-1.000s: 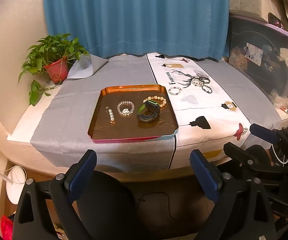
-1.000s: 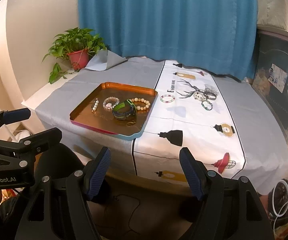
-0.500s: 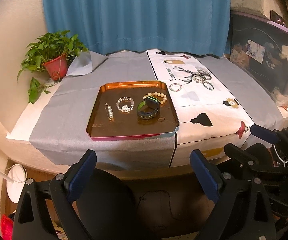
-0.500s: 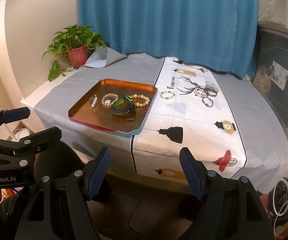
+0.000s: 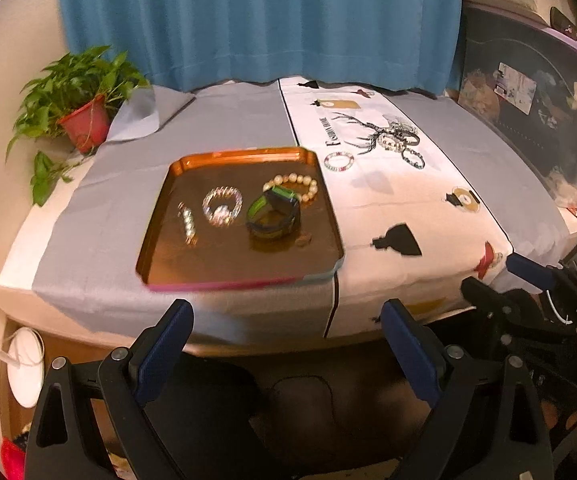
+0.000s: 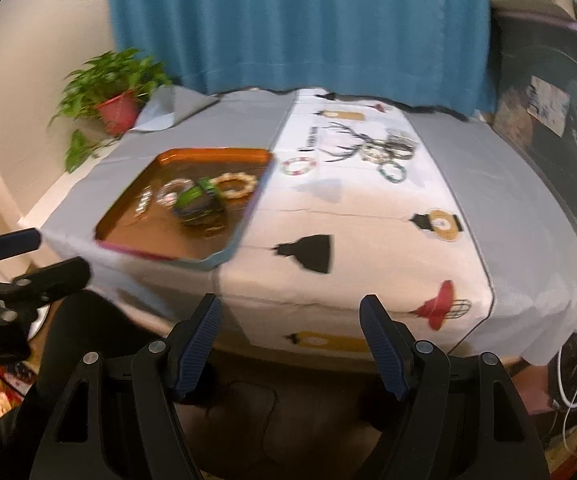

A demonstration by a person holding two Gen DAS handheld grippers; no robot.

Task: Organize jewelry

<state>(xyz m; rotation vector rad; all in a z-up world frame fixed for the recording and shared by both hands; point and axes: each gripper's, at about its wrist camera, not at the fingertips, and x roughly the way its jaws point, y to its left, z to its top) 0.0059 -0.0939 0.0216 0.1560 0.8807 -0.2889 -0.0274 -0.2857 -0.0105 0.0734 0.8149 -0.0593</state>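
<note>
An orange tray sits on the grey cloth and holds a cream bead bracelet, a clear bead bracelet, a small pearl piece and a dark band with green lining. On the white runner lie a multicoloured bracelet, a dark bead bracelet and a heap of bracelets. My left gripper is open and empty, before the table's front edge. My right gripper is open and empty too, below the runner's front.
A potted plant in a red pot stands at the back left. A blue curtain hangs behind the table. A dark clear-lidded box stands at the right. A white round object lies on the floor at left.
Both grippers have moved closer to the table, so the tray and bracelets appear larger. The right view has swung and is motion blurred. Both stay open and empty.
</note>
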